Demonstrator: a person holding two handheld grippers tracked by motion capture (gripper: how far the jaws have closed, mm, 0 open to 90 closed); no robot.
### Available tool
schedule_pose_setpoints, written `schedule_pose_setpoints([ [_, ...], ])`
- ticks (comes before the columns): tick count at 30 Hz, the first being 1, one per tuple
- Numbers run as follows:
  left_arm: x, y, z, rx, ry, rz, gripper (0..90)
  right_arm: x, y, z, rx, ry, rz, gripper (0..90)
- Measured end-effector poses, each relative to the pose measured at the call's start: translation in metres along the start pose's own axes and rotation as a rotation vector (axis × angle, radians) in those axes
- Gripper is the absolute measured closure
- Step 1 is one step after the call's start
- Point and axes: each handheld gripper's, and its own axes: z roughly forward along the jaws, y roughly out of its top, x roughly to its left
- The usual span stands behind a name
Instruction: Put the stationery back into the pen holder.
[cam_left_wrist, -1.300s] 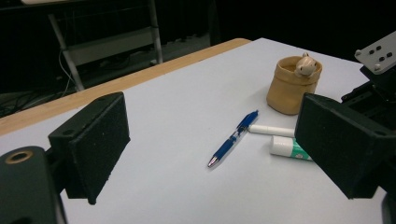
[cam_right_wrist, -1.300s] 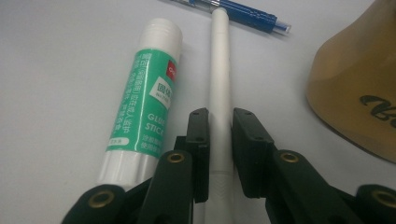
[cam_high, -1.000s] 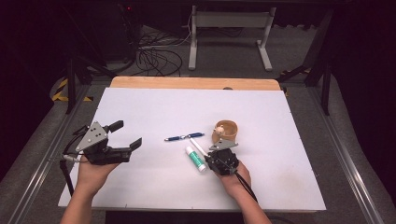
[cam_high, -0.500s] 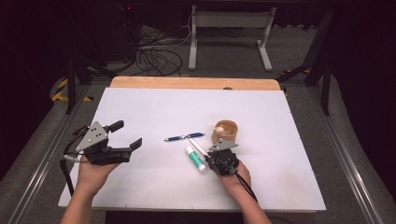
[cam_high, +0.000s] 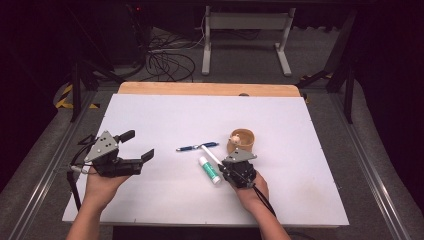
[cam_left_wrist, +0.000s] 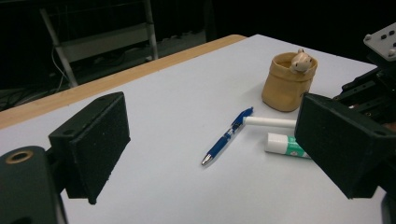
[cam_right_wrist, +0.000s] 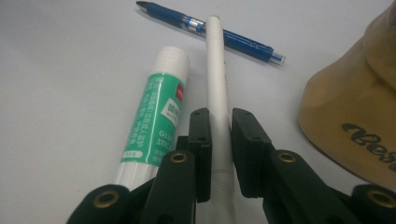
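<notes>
Since the earlier pictures nothing on the tabletop (cam_high: 165, 120) has shifted: both hands sit where they were, and the right claw (cam_right_wrist: 219, 140) was already pinched on the white pen (cam_right_wrist: 217, 79). Its two black jaws press on the pen's barrel from either side, near its lower end. The pen lies low over the white surface and points away from the claw; whether its far end touches the blue pen (cam_right_wrist: 210, 29) or only overlaps it cannot be told. A green-labelled glue stick (cam_right_wrist: 156, 109) lies just beside the white pen on the left of the right gripper view, roughly parallel to it. On the right stands a tan pouch-shaped holder (cam_left_wrist: 287, 81) with a small animal figure (cam_left_wrist: 301, 59) at its rim. The left claw (cam_left_wrist: 212, 140) is spread wide with nothing between its jaws, well apart from these things.
</notes>
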Motion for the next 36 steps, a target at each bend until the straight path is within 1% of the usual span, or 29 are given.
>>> schedule_pose_setpoints([
  [6, -0.003, -0.003, 0.007, 0.011, -0.016, -0.008, 11.0, 0.001, 0.002, -0.006, -0.059, 0.008, -0.006, 79.2],
  [9, -0.005, -0.004, 0.01, 0.02, -0.02, -0.004, 11.2, 0.003, 0.004, -0.009, -0.097, 0.016, -0.023, 79.2],
  [12, -0.008, -0.005, 0.014, 0.021, -0.029, -0.006, 11.5, 0.006, 0.006, -0.014, -0.147, 0.023, -0.038, 79.2],
  [13, -0.009, -0.005, 0.015, 0.022, -0.033, -0.012, 11.6, 0.006, 0.007, -0.015, -0.16, 0.026, -0.042, 79.1],
  [14, -0.009, -0.006, 0.016, 0.025, -0.033, -0.01, 11.8, 0.007, 0.007, -0.016, -0.178, 0.034, -0.045, 79.2],
  [16, -0.01, -0.008, 0.019, 0.027, -0.043, -0.022, 12.1, 0.009, 0.008, -0.018, -0.198, 0.047, -0.052, 79.2],
  [17, -0.01, -0.009, 0.021, 0.031, -0.051, -0.024, 12.2, 0.01, 0.008, -0.019, -0.213, 0.065, -0.052, 79.2],
  [19, -0.013, -0.011, 0.024, 0.035, -0.067, -0.033, 12.7, 0.012, 0.01, -0.021, -0.234, 0.079, -0.051, 79.2],
  [21, -0.014, -0.012, 0.026, 0.032, -0.077, -0.015, 14.2, 0.016, 0.011, -0.023, -0.267, 0.102, -0.059, 79.2],
  [22, -0.016, -0.012, 0.027, 0.031, -0.086, -0.025, 15.2, 0.018, 0.012, -0.024, -0.281, 0.115, -0.062, 79.2],
  [23, -0.016, -0.013, 0.028, 0.027, -0.089, -0.019, 16.0, 0.02, 0.012, -0.025, -0.298, 0.13, -0.069, 79.1],
  [24, -0.017, -0.013, 0.028, 0.028, -0.1, -0.032, 16.6, 0.023, 0.013, -0.027, -0.313, 0.145, -0.071, 79.2],
  [26, -0.017, -0.014, 0.03, 0.025, -0.114, -0.044, 17.2, 0.028, 0.013, -0.029, -0.353, 0.187, -0.082, 79.1],
  [27, -0.018, -0.015, 0.031, 0.026, -0.128, -0.056, 17.7, 0.031, 0.014, -0.03, -0.365, 0.194, -0.083, 79.2],
  [28, -0.018, -0.015, 0.032, 0.023, -0.136, -0.057, 18.5, 0.033, 0.014, -0.03, -0.376, 0.202, -0.087, 79.2],
  [30, -0.019, -0.016, 0.034, 0.014, -0.169, -0.084, 19.8, 0.037, 0.014, -0.031, -0.403, 0.227, -0.094, 79.2],
  [31, -0.02, -0.017, 0.035, 0.008, -0.192, -0.107, 20.3, 0.04, 0.014, -0.032, -0.408, 0.231, -0.095, 79.1],
  [32, -0.021, -0.017, 0.036, 0.002, -0.21, -0.12, 21.0, 0.041, 0.014, -0.032, -0.417, 0.245, -0.096, 79.2],
  [33, -0.023, -0.017, 0.037, 0.0, -0.222, -0.121, 22.6, 0.043, 0.014, -0.032, -0.425, 0.25, -0.1, 79.2],
  [35, -0.025, -0.017, 0.038, -0.002, -0.23, -0.111, 24.5, 0.046, 0.014, -0.032, -0.427, 0.259, -0.11, 79.2],
  [36, -0.026, -0.017, 0.039, 0.0, -0.234, -0.112, 25.1, 0.048, 0.014, -0.031, -0.43, 0.265, -0.113, 79.1],
])
